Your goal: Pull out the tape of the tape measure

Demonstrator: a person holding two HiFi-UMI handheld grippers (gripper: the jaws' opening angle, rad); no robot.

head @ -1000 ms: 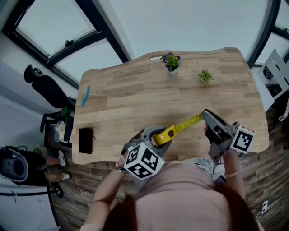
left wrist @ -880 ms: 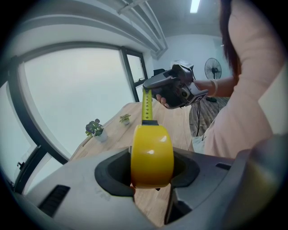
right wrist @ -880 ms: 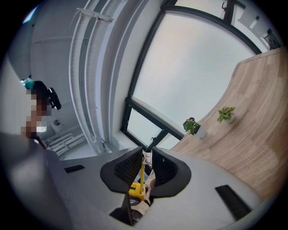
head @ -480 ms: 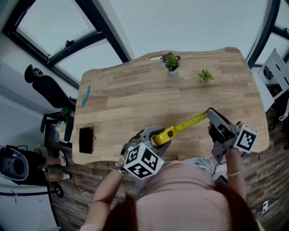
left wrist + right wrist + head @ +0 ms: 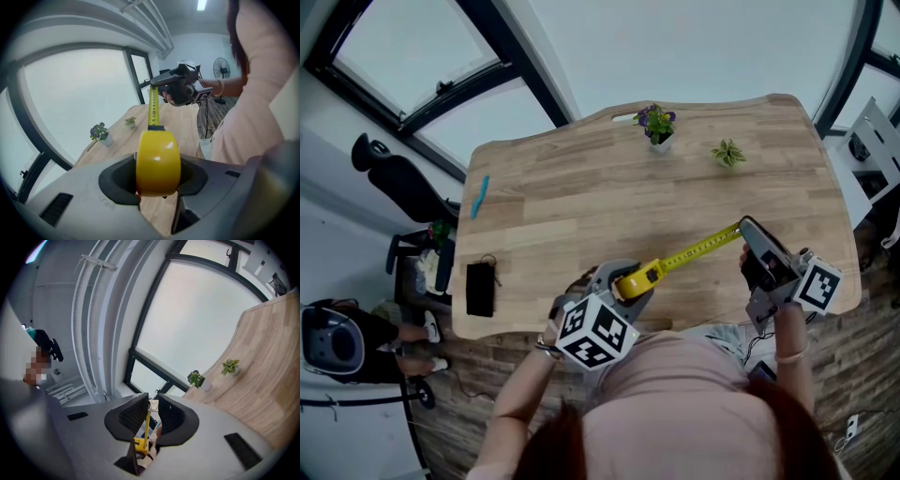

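Most of the wooden table (image 5: 581, 202) lies bare, its pale planked top matte and its far edge wavy with rounded corners. Close to the near-left corner lies a flat, rectangular black pouch (image 5: 479, 289). Farther back, a slim blue stick (image 5: 478, 198) lies just inside the same left edge. Both are well apart from the work.

Near the near edge, a little left of the middle, the left gripper (image 5: 619, 279) points down toward the wood. Its dark, scooped pads press on either flat side of the tape measure (image 5: 639, 278), a smooth, glossy yellow case with a rounded back.

From the case's mouth comes the tape (image 5: 698, 251), a thin yellow band with fine black marks. It runs straight and taut to the right and slightly farther away, above a bare stretch of wood.

By the far edge stand a small potted plant with purple flowers (image 5: 655, 127) and, to its right, a smaller green sprig (image 5: 728, 153) in a pale pot. Both are well apart from the tape.

The right gripper (image 5: 746, 228) is held level over the table's right side. Its ribbed black pads are closed on the tape's end, which shows edge-on between them with the small metal hook (image 5: 153, 404) at their tips. Bare wood lies between this gripper and the table's rounded right edge, and past that is dark plank floor (image 5: 862, 375).
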